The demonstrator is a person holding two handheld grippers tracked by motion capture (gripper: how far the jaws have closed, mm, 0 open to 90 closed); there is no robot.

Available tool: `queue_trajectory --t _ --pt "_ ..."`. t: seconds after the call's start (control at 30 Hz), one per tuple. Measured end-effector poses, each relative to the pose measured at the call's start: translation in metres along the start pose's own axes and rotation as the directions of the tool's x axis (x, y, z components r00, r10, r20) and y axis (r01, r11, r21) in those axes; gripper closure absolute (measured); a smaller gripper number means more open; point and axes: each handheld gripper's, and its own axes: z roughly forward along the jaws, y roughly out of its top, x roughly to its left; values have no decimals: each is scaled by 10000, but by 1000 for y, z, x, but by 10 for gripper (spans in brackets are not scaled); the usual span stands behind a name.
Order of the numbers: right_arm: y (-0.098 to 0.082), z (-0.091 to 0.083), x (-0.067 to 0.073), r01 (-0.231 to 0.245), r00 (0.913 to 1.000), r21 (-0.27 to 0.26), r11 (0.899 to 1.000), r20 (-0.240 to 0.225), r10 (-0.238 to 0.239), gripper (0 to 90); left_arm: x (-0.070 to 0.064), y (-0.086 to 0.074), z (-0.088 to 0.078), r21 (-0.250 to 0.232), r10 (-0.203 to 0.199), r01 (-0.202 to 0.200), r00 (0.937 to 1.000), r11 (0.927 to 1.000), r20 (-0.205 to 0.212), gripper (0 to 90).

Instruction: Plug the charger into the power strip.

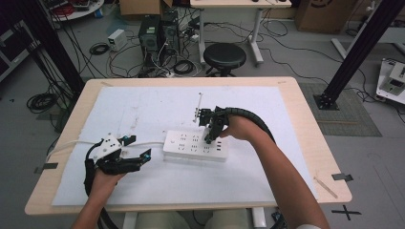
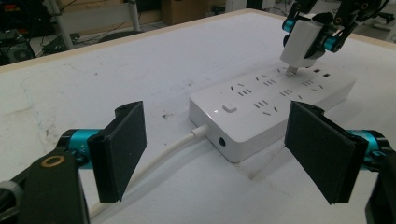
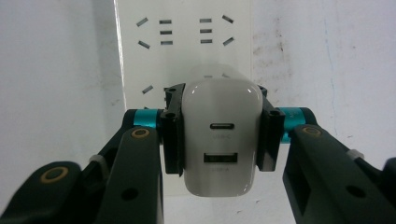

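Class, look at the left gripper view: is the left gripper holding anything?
No. The left gripper has its jaws spread wide, with just the power strip beyond them.

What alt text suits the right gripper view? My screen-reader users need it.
The right hand-held gripper clamps a white charger between its black jaws, directly above a white power strip. The charger's two ports face the camera.

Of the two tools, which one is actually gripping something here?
The right tool: its jaws clamp a white charger over the power strip. The left tool is open and holds nothing.
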Motion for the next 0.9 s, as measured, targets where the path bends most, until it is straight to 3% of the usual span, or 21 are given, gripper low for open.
queue_trajectory --t 0.27,0.43,0.47,0.67,0.9 --pt "11 4 2 170 9998 455 9988 96 -174 633 -1 0 1 -19 -18 18 10000 10000 22 209" --pt "20 7 5 168 9996 1018 9947 217 -191 634 -1 0 3 -25 -37 37 10000 10000 34 208" --pt "21 15 8 356 9984 1271 9912 390 -409 635 -1 0 3 -49 -68 68 10000 10000 34 208" --pt "20 15 5 94 9997 1088 9940 206 -117 635 -2 0 5 -26 -74 74 9999 10000 110 209" --pt "22 18 5 75 9997 1064 9943 209 -98 636 -3 -2 7 -71 -116 117 9999 9999 98 208"
